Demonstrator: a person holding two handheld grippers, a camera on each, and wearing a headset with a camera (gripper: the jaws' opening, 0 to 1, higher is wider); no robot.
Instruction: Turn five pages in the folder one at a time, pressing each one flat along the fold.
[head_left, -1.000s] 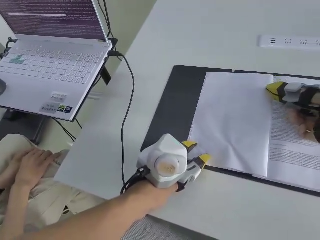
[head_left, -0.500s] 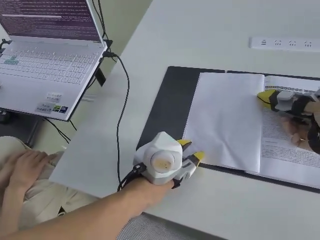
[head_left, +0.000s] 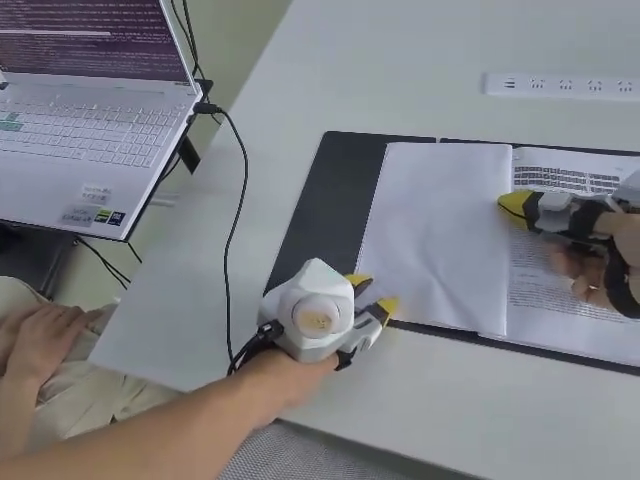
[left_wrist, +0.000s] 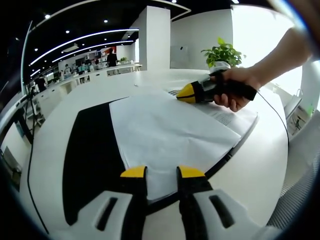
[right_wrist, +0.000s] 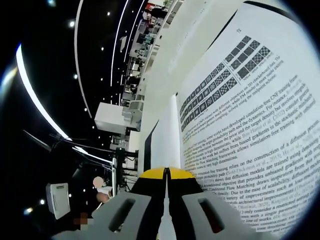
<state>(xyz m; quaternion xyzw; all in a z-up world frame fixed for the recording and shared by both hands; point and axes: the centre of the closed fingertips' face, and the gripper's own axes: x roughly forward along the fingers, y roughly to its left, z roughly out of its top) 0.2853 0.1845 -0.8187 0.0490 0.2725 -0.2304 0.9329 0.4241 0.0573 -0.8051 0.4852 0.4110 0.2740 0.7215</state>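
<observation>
A black folder (head_left: 330, 200) lies open on the white table. A blank white turned page (head_left: 440, 230) covers its left half and a printed page (head_left: 560, 290) its right. My right gripper (head_left: 512, 205) is shut, with its yellow tip resting on the fold between the two pages. In the right gripper view its jaws (right_wrist: 166, 173) meet over the printed page (right_wrist: 240, 125). My left gripper (head_left: 372, 295) sits open at the folder's near left corner, by the blank page's lower edge. Its fingers (left_wrist: 134, 172) hold nothing, with the blank page (left_wrist: 165, 130) and the right gripper (left_wrist: 182, 93) beyond them.
An open laptop (head_left: 80, 130) stands at the far left on a lower stand, with a black cable (head_left: 235, 200) running down the table's left edge. A white power strip (head_left: 560, 85) lies behind the folder. A person's hand (head_left: 40, 335) rests on a lap at the lower left.
The right gripper has slid a little nearer along the fold. The left gripper stays at the folder's corner. The head camera has drifted, shifting the picture to the left.
</observation>
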